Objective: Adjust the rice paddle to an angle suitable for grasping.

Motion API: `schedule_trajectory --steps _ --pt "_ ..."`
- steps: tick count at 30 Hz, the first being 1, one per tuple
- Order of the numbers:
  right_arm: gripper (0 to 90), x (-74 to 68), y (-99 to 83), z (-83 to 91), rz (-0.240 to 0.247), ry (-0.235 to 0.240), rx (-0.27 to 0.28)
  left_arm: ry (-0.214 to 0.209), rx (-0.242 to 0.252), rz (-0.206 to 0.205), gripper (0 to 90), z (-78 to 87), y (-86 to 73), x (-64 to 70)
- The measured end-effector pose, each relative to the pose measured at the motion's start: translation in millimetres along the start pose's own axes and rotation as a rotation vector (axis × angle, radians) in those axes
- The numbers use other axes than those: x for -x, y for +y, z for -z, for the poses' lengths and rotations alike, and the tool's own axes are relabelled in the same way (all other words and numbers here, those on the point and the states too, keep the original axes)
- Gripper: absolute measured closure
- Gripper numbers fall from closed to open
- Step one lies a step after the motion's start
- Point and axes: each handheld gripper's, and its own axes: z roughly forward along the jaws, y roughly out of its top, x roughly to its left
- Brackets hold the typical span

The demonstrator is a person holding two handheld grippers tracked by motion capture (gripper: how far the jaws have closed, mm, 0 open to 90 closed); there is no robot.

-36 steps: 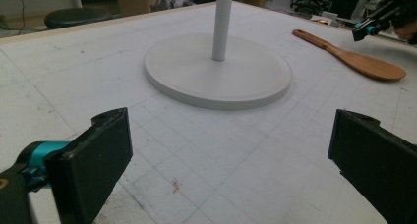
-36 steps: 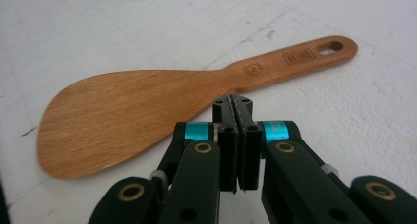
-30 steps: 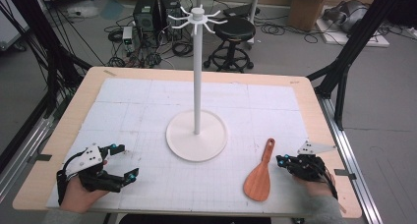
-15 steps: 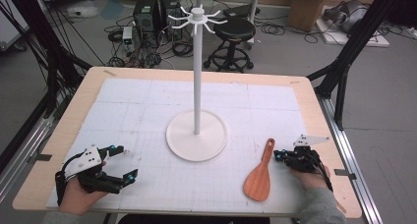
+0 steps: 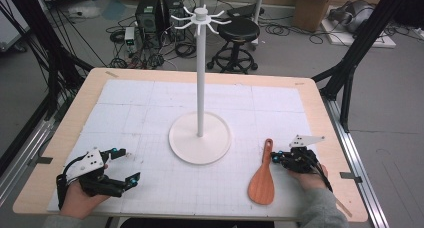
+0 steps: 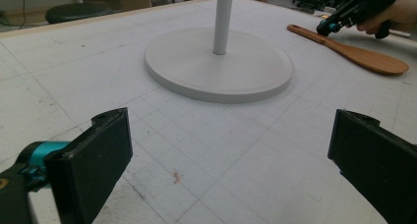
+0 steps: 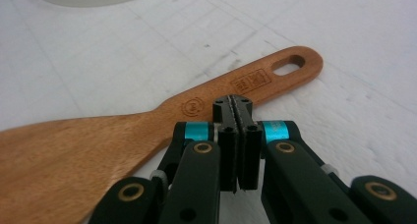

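The light wooden table point(image 5: 320, 95) carries a white gridded mat point(image 5: 150, 113) over most of its top. On the mat stands a tall white pole stand with a round flat base point(image 5: 200, 137); the high view shows its crown of short hooked arms at the top, whereas the left gripper view shows the base and lower pole at close range, with nothing on the base.

The brown wooden rice paddle point(image 5: 262, 177) lies flat on the mat to the right of the stand's base, apart from it, blade toward the person, handle pointing away. The right gripper view reveals 2 stamped marks on the handle and an oval hanging hole at its end, detail the high view does not resolve.

The left gripper point(image 5: 119, 164), held in a hand at the near left of the mat, has its 2 jaws spread wide with nothing between them. The right gripper point(image 7: 238, 108) has its jaws pressed together, empty, tips just above or against the paddle's handle; contact cannot be told.
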Motion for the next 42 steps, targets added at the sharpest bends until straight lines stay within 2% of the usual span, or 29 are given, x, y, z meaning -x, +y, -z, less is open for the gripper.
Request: schedule_trajectory --steps 2,3,6,10,11,16,17,20,21,22,27,34,35,42 --pt "89.0 -2.0 2.8 -2.1 0.016 0.001 -0.007 0.0 -0.001 0.0 3.4 0.1 0.0 0.2" --pt "89.0 -5.3 5.1 -5.6 0.023 0.019 -0.011 0.0 0.0 0.001 3.4 0.1 0.0 0.2" --pt "89.0 -8.6 8.4 -7.7 0.046 0.015 -0.03 -0.002 -0.001 0.0 3.4 0.4 0.1 0.0" --pt "89.0 -9.7 9.2 -8.8 0.048 0.029 -0.022 -0.002 -0.004 -0.001 3.4 0.3 0.0 -0.2" --pt "89.0 -11.2 9.8 -10.3 0.049 0.051 -0.021 -0.001 -0.004 -0.001 3.4 0.3 0.0 -0.2" --pt "89.0 -17.7 15.3 -12.7 0.098 0.039 -0.043 -0.001 -0.005 -0.002 3.4 0.5 0.0 -0.1" --pt "89.1 -18.4 17.2 -11.3 0.109 0.031 -0.033 -0.001 -0.005 -0.001 3.4 0.6 0.0 0.0" --pt "89.1 -21.4 22.5 -2.9 0.08 0.066 0.066 -0.003 0.0 0.003 3.4 1.2 0.1 -0.4" --pt "89.0 -24.9 25.0 -1.9 0.087 0.094 0.088 0.0 0.0 0.002 3.4 1.5 0.2 -0.8" --pt "89.0 -28.6 26.8 -3.5 0.108 0.109 0.086 0.0 -0.002 0.002 3.4 1.6 0.2 -1.2" --pt "89.0 -49.3 32.8 -20.7 0.196 0.153 -0.016 -0.002 -0.003 -0.001 3.4 1.0 0.3 -0.6" --pt "89.0 -72.4 30.5 -30.9 0.251 0.21 -0.067 -0.003 -0.004 0.001 3.4 0.3 0.4 -1.3" --pt "89.0 -75.0 28.8 -32.5 0.264 0.215 -0.09 -0.002 -0.006 -0.001 3.4 0.0 0.4 -1.5" --pt "89.3 -78.6 22.4 -26.4 0.245 0.219 -0.112 -0.002 -0.007 -0.003 3.4 -1.2 0.8 -1.8"
